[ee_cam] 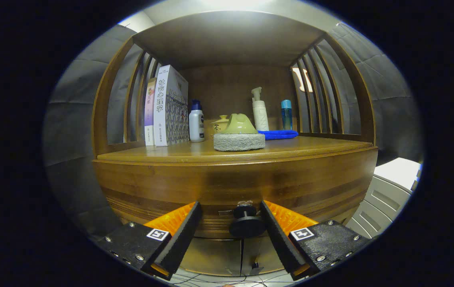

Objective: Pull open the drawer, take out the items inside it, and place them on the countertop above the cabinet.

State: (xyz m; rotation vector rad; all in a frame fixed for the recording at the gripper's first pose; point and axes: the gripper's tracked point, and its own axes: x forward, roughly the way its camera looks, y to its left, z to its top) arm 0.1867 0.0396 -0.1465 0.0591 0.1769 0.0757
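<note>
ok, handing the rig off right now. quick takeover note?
Tongs: open, one finger on each side of the drawer knob, not pressing it.
Drawer: shut, so its contents are hidden.
Countertop: carries a scrub sponge, blue cloth, bottles and books.
Done: tongs lined up on the knob.
Left: close on the knob, pull the drawer open, lift the items out onto the countertop.

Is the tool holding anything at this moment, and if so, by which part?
Nothing is held. The tool is open, its fingers either side of the drawer knob, the right one close to it, neither visibly pressing.
</note>
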